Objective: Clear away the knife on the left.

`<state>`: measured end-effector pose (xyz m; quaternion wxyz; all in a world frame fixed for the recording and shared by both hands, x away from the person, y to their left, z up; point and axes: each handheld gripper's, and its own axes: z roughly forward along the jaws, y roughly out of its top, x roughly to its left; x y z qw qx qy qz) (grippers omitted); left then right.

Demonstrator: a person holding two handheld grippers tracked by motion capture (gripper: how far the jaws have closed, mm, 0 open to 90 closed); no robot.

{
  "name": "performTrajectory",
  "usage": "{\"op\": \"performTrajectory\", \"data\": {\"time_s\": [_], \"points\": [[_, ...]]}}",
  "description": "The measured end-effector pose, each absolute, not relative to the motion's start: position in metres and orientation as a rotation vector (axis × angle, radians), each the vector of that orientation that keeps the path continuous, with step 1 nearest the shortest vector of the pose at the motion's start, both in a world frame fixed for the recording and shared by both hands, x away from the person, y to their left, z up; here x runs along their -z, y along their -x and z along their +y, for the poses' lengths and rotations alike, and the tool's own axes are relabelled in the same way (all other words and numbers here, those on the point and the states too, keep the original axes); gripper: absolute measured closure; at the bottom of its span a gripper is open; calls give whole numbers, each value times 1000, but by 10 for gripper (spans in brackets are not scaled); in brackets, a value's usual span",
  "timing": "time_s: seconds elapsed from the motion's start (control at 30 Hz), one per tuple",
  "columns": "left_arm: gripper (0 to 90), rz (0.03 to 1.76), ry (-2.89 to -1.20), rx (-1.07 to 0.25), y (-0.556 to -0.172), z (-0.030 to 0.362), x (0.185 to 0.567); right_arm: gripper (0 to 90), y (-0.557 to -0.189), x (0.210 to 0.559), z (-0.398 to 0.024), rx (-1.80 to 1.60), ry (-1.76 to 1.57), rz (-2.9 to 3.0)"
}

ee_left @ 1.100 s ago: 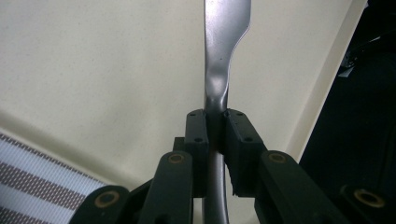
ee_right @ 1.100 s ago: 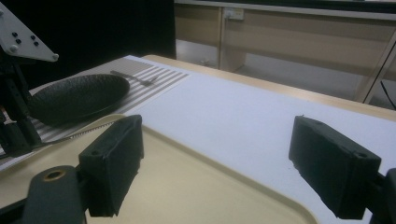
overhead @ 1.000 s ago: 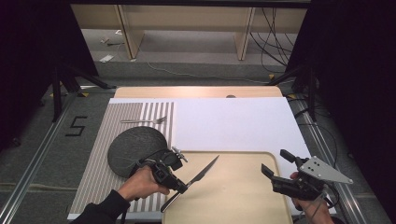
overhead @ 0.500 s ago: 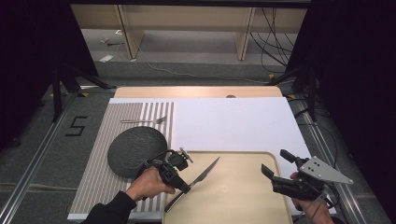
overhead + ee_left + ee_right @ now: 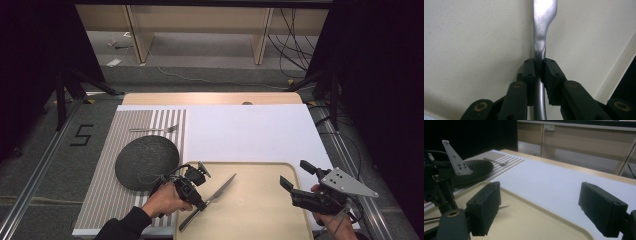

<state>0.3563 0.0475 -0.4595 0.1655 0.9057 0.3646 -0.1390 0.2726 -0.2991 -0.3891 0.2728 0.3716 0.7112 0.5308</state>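
My left gripper (image 5: pixel 201 203) is shut on the handle of a silver table knife (image 5: pixel 218 191), near where handle meets blade. In the left gripper view the jaws (image 5: pixel 539 67) pinch the knife (image 5: pixel 543 22), whose blade points away low over the cream tray (image 5: pixel 474 50). The knife lies slantwise over the tray's (image 5: pixel 260 215) left part, blade toward the far right. My right gripper (image 5: pixel 295 173) hangs over the tray's right edge, open and with nothing in it. The right gripper view shows its pads (image 5: pixel 485 207) wide apart, with the knife's serrated tip (image 5: pixel 504 207) beyond them.
A dark round plate (image 5: pixel 146 161) lies on the striped mat (image 5: pixel 100 200), left of the tray. A fork (image 5: pixel 155 129) lies on the mat behind it. A white sheet (image 5: pixel 245 135) covers the table's middle and right. Shelving and cables stand beyond the far edge.
My left hand has sunk a little toward the tray and the near edge, carrying the knife with it. The right gripper has stayed put.
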Motion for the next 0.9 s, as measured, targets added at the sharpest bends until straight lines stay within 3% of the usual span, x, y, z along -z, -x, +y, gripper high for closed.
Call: {"op": "performTrajectory", "data": {"time_s": [0.27,0.43,0.57,0.77,0.9], "points": [[779,1021,-2588,325,-351,46,459,189,-273,389,-299,-1428,-996,1918],[668,967,-2567,295,-348,48,454,189,-273,390,-298,-1433,-999,1918],[524,900,-2517,218,-345,51,444,190,-273,389,-299,-1430,-1000,1917],[423,855,-2464,172,-343,48,436,190,-272,389,-299,-1431,-997,1916],[522,800,-2475,159,-341,43,436,190,-272,389,-299,-1431,-1001,1917]]}}
